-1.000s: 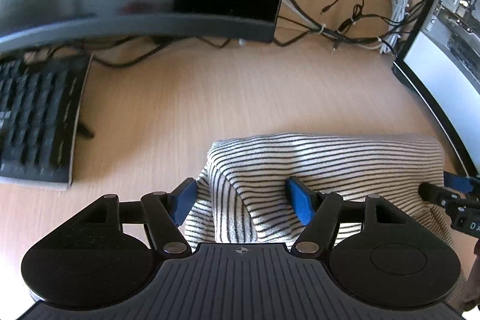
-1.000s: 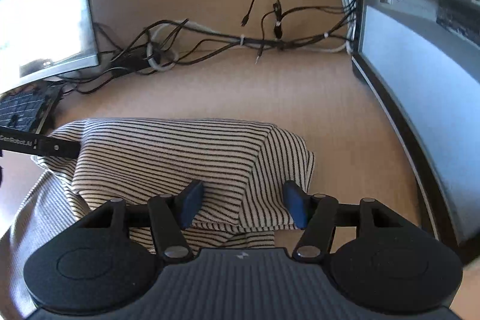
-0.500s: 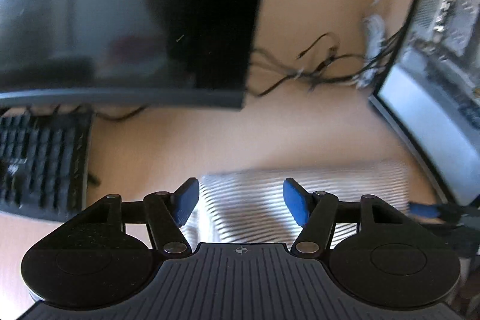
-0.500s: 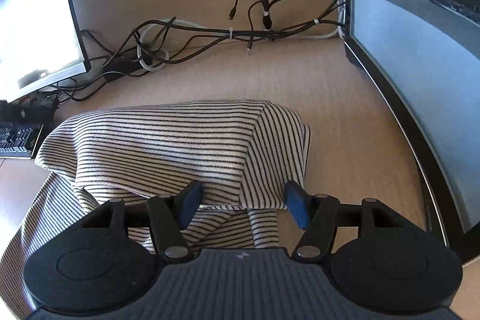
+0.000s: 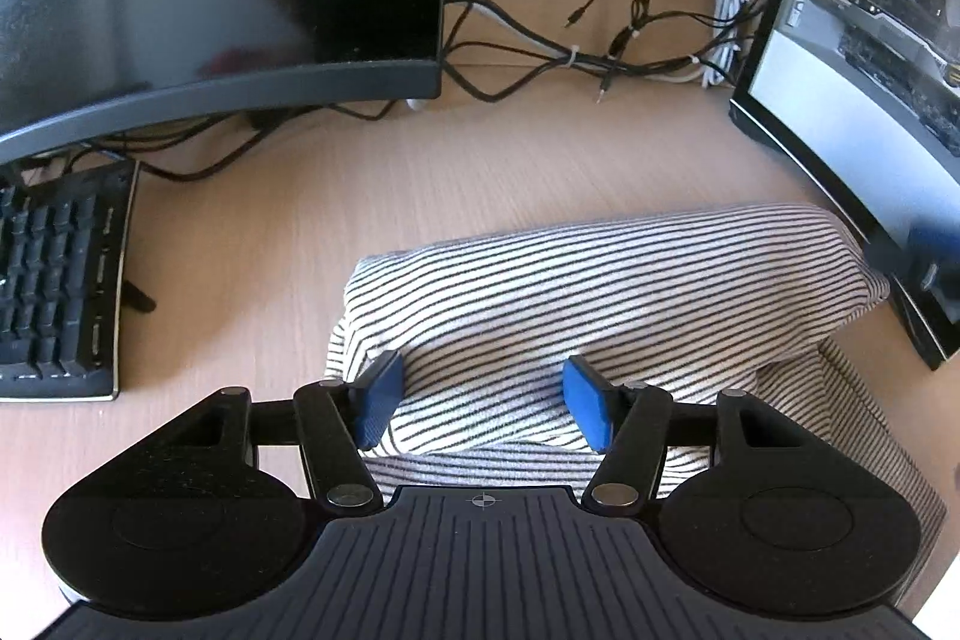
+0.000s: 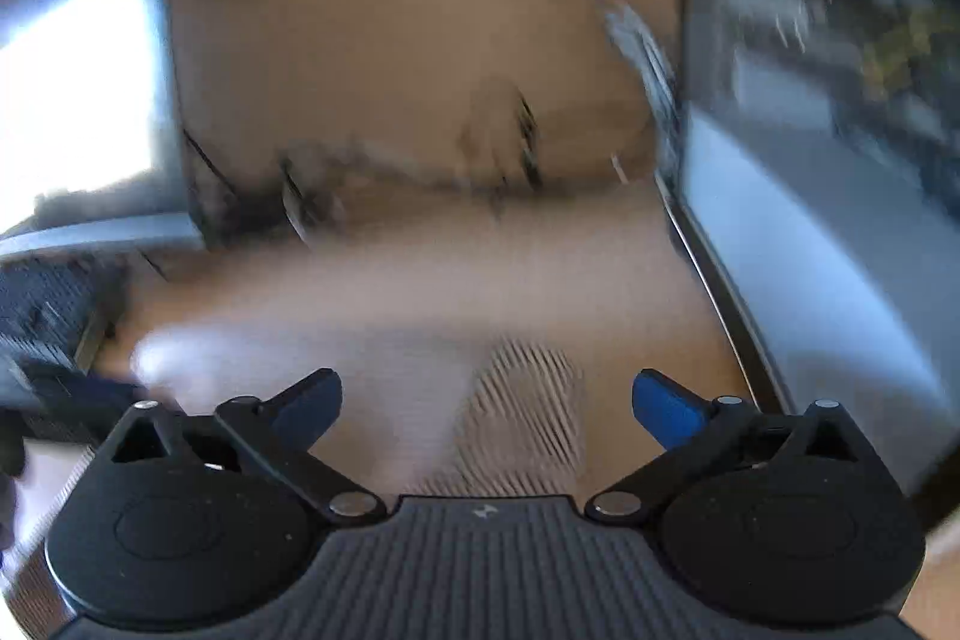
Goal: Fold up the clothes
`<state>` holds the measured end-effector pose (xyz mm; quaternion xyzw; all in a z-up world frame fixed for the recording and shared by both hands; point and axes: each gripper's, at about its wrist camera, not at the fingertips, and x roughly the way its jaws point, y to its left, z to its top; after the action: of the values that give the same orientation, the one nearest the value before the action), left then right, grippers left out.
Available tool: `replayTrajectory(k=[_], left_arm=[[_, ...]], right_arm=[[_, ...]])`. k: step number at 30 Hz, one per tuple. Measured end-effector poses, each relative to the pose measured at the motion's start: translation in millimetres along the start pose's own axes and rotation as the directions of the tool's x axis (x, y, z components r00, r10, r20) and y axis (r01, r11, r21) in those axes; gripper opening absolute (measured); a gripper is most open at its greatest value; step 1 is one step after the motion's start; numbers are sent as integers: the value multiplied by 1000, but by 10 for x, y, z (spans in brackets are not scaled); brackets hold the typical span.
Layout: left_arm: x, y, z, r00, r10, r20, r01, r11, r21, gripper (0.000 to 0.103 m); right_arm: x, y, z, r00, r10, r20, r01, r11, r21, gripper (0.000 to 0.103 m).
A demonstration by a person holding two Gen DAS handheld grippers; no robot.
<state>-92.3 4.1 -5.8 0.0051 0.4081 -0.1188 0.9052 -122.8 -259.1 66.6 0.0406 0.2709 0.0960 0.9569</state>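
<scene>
Both grippers have pulled back from the striped shirt (image 5: 606,292), and the right gripper (image 6: 486,400) now has its jaws spread wider. It holds nothing. The left gripper (image 5: 477,400) is wide apart too, over the near edge of the shirt, which lies folded on the desk (image 5: 252,250) between the 2 screens. Soft, light cloth like this will flop, so grab a corner or folded edge. Blur in the right view hides most of the shirt

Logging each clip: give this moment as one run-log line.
garment: striped shirt folded on desk | left tool: open over shirt | right tool: open, view blurred
</scene>
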Motion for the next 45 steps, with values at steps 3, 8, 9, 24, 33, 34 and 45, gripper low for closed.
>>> replayTrajectory(k=[3,8,9,24,33,34,45], left_arm=[[-9,-14,-20,1000,-2,1,2,1000,-7,65],[-11,3,-51,1000,-9,-4,9,1000,-17,69],[-9,10,-65,1000,-11,-7,11,1000,-21,72],[40,-6,-121,999,-11,-34,10,1000,-15,83],[27,8,-137,999,-16,-39,15,1000,-24,85],[24,10,-138,999,-17,-40,16,1000,-24,85],[40,2,-124,999,-22,-47,20,999,-28,87]], right_arm=[[112,111,71,996,87,10,-87,995,40,103],[463,45,-226,978,150,-147,-119,973,196,103],[508,12,-311,974,131,-185,-91,973,213,103],[473,75,-479,979,73,-191,-42,986,162,103],[472,64,-514,972,95,-217,-67,989,131,103],[468,61,-512,970,100,-224,-75,990,117,103],[75,-248,49,996,44,-73,-36,993,112,103]])
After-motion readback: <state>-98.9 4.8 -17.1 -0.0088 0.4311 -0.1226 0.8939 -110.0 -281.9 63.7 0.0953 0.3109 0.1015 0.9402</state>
